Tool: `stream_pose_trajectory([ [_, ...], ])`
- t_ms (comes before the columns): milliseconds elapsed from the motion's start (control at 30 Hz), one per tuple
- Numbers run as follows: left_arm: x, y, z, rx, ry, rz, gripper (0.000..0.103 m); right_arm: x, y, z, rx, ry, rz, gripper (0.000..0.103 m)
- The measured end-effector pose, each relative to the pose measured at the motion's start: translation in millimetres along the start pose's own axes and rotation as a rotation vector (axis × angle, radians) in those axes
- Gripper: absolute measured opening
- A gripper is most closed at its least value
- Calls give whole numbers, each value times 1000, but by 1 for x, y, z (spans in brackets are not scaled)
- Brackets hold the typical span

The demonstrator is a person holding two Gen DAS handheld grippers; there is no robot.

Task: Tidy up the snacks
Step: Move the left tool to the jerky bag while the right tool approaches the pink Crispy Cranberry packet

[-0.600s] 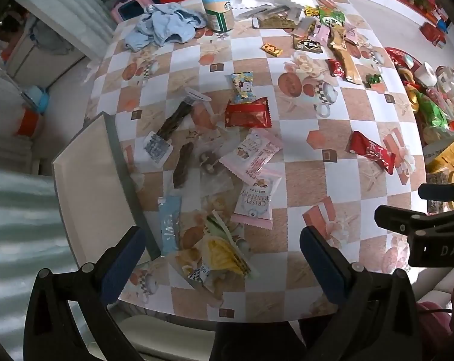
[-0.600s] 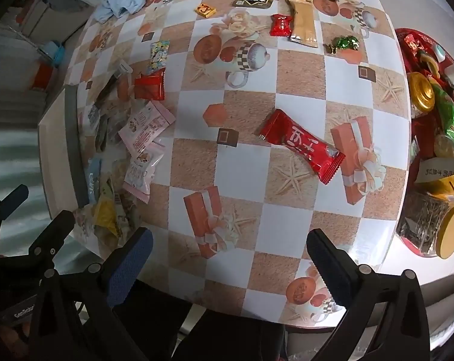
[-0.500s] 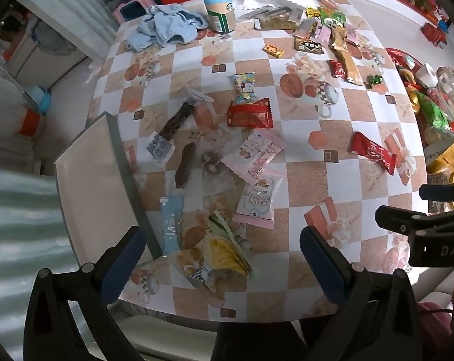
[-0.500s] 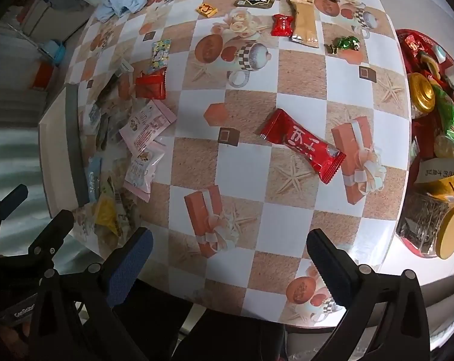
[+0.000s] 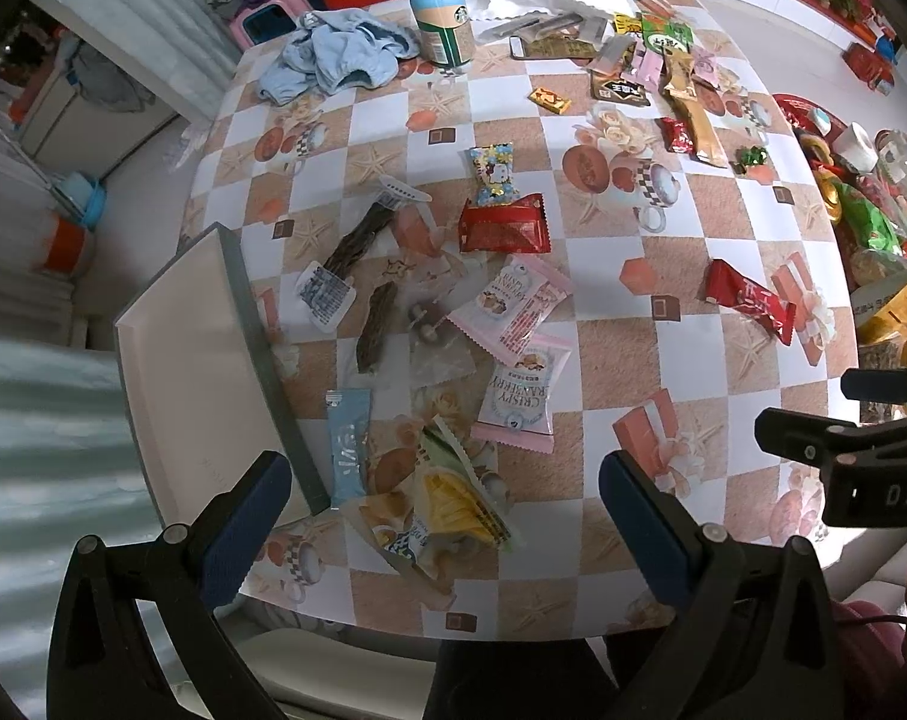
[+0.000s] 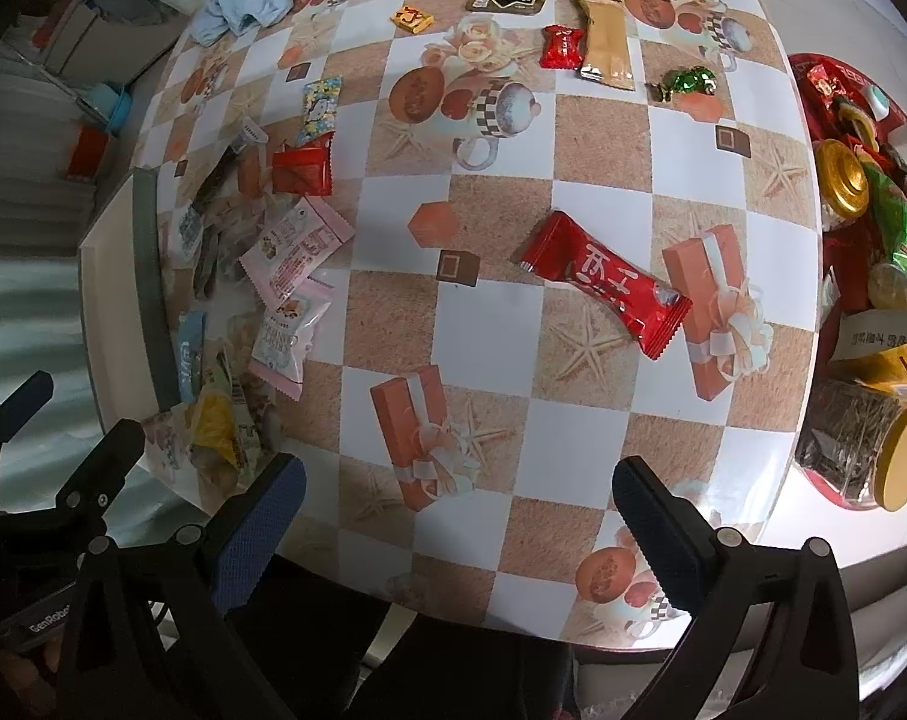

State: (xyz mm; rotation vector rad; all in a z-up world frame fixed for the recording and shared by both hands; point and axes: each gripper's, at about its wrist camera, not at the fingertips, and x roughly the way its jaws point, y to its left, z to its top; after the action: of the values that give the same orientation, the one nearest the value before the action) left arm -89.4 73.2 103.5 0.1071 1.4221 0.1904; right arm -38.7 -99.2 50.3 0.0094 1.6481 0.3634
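Both grippers hovered wide and empty over the checked tablecloth [image 5: 603,360].

The white tray [image 5: 195,396] overhung the table at nine o'clock, snacks heaped just beside it; the red candy bar [image 6: 606,282] lay apart at three. The left gripper [image 5: 441,501] and right gripper [image 6: 459,501] should, I'd judge, pinch wrappers by their crimped ends; the clear packets' contents were hard to read.

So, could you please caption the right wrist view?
Open right gripper above a checkered table, red snack packet ahead.
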Motion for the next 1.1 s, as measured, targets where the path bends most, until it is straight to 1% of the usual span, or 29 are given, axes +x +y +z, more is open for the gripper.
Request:
stream_pose_trajectory([
  [200,2,24,3,-37,-7,20,103,4,-6,1,20,-7,1,103],
  [333,6,48,17,-56,-9,37,103,7,-9,2,63,16,12,103],
  [433,9,63,32,-47,-18,51,103,15,-13,1,116,41,-12,103],
  [467,12,69,39,-38,-19,52,103,18,-14,-1,150,77,-58,103],
  [600,30,82,59,14,-8,51,103,31,-10,-5,198,84,-62,103],
  [667,42,87,68,53,0,45,103,39,-6,-5,209,74,-36,103],
  [800,69,95,80,133,23,23,103,60,8,-9,295,108,-22,103],
  [933,95,100,89,196,41,-5,103,71,20,-11,365,111,-30,103],
  [1000,106,102,94,221,44,-11,103,74,25,-8,392,114,-33,103],
  [1100,119,104,102,233,47,-34,103,79,34,-1,444,111,-27,103],
])
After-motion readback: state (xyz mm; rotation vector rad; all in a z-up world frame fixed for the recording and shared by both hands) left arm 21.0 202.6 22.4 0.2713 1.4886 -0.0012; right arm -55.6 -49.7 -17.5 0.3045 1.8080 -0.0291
